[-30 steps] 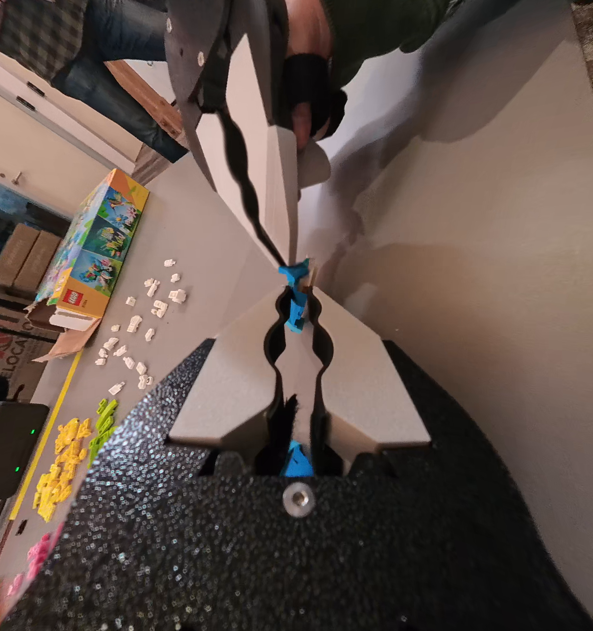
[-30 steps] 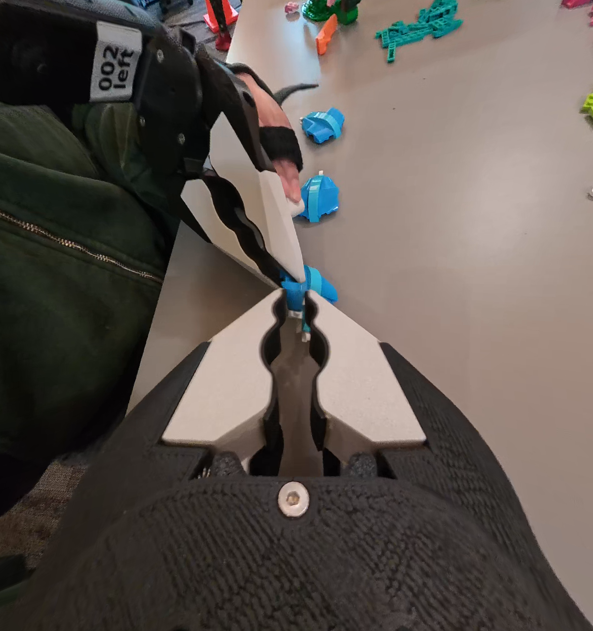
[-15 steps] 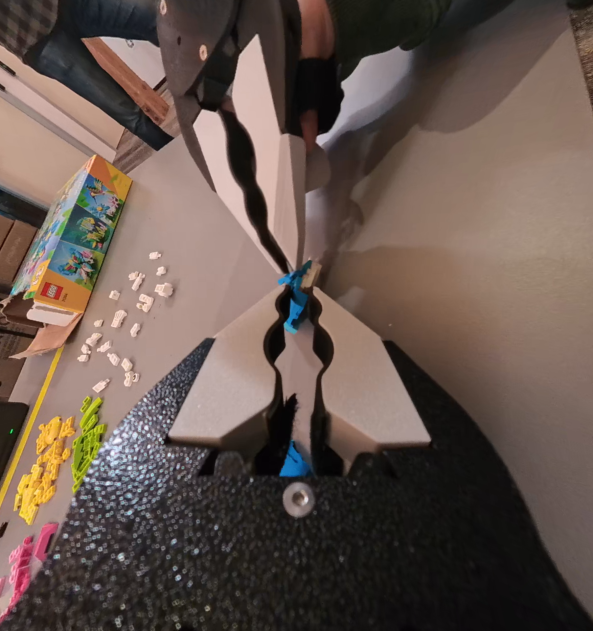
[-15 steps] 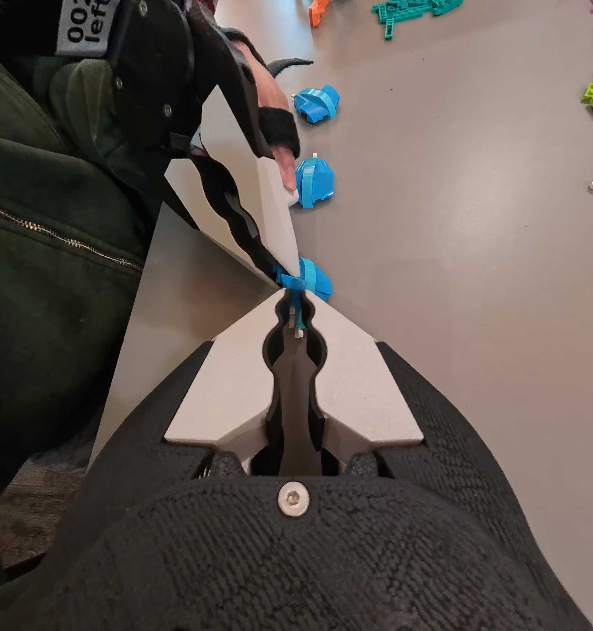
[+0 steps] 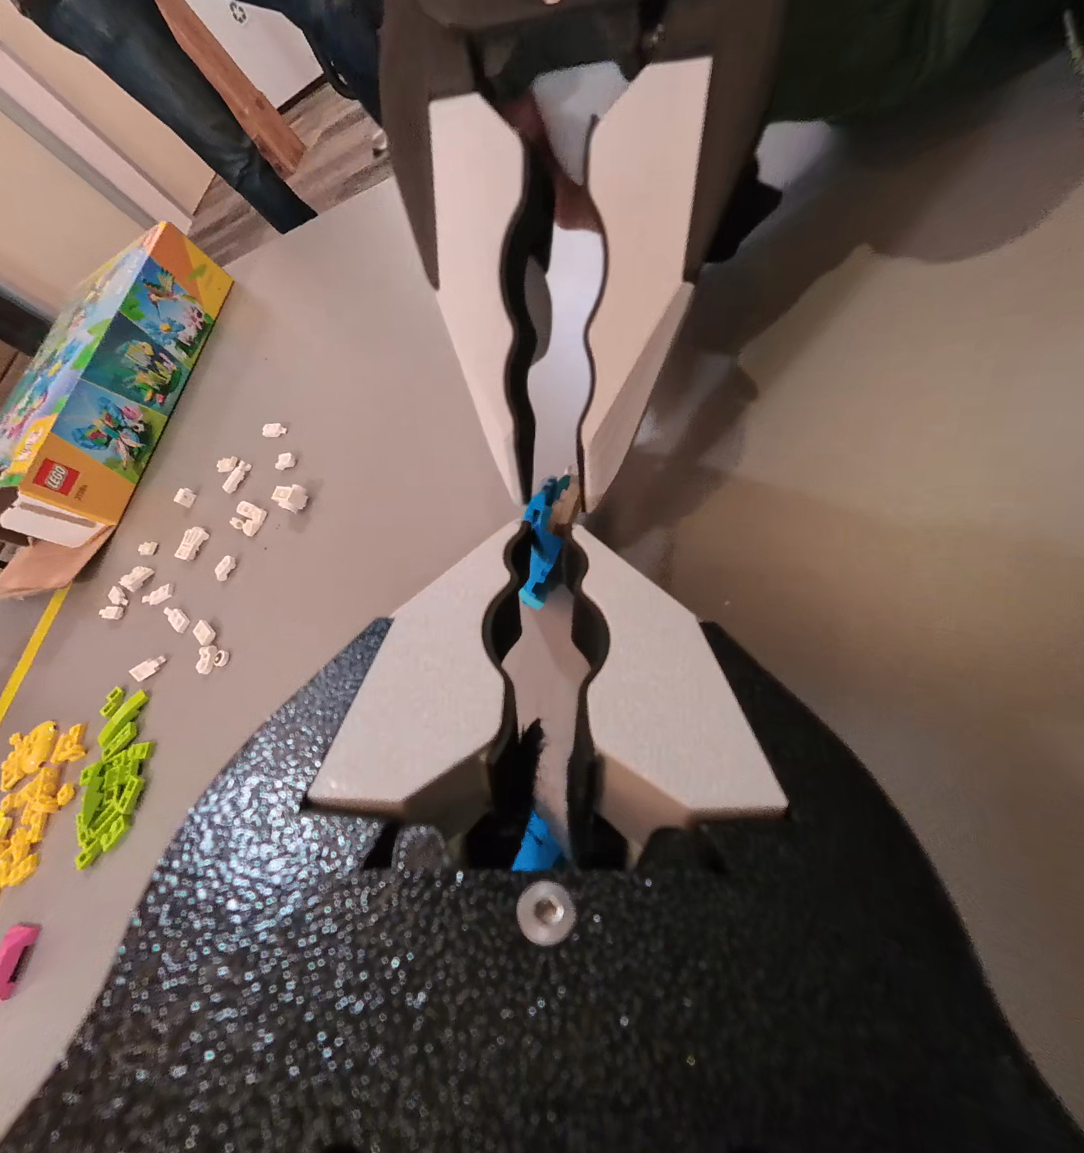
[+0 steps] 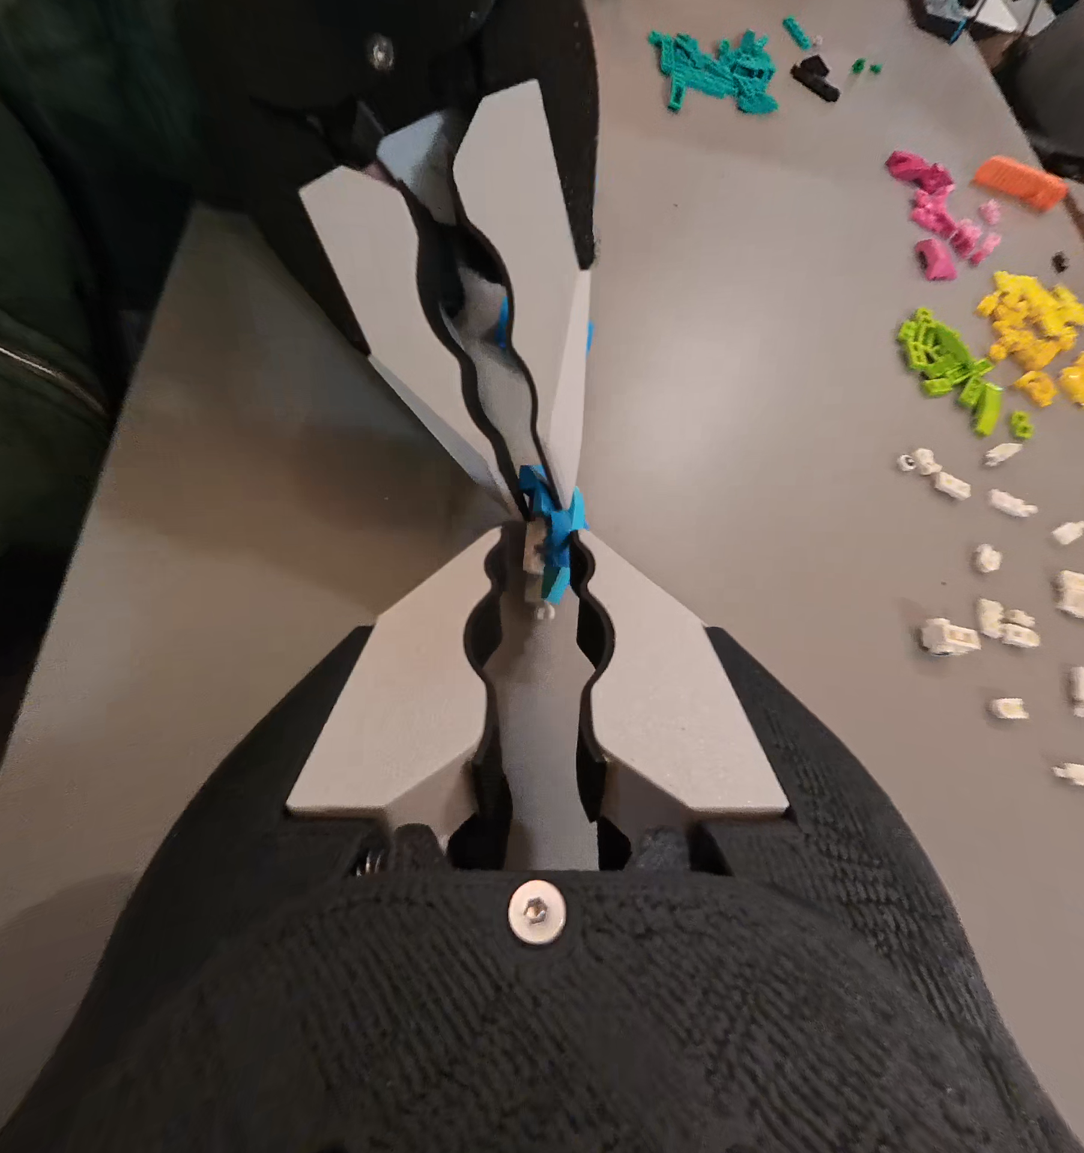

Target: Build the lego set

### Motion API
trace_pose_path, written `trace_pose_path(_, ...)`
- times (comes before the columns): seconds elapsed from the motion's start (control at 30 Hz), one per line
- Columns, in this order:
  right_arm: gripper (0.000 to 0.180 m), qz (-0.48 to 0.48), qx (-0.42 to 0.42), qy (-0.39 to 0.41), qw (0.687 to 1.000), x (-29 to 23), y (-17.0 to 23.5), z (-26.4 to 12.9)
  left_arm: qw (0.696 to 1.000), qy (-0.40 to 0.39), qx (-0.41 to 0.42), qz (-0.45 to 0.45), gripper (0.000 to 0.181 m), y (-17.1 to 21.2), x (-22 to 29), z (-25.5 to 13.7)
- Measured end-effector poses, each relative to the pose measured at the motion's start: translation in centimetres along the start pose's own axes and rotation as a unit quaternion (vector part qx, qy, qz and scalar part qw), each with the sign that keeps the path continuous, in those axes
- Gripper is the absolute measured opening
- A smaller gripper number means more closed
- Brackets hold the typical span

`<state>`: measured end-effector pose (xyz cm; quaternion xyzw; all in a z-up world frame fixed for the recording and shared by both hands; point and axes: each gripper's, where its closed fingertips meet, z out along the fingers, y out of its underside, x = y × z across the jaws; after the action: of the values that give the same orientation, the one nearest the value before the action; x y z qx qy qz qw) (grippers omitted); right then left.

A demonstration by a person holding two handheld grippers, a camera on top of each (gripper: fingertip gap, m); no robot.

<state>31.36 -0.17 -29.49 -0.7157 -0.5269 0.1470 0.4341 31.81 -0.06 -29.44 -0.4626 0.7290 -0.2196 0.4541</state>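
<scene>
Pointing away lengthwise, blue piece (image 5: 542, 549)

A grey table (image 5: 352, 349) carries sorted Lego piles: white pieces (image 5: 190, 549), lime pieces (image 5: 115, 786) and yellow pieces (image 5: 21, 805) at the left, a colourful set box (image 5: 108, 380) at the upper left, teal pieces (image 6: 720, 68) at the top of the right wrist view.

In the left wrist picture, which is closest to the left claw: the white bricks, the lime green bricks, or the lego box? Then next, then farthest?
1. White bricks, left of the left claw.
2. Lime green bricks, lower left.
3. Lego box, far left.
</scene>
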Motion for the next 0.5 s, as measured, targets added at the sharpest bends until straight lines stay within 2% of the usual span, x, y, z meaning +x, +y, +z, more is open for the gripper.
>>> trace_pose_path(0.5,0.012,-0.065,-0.075,0.112,0.989,0.85,0.23,0.7,0.999,-0.005,-0.009,-0.043,0.007,0.28,-0.58,-0.09)
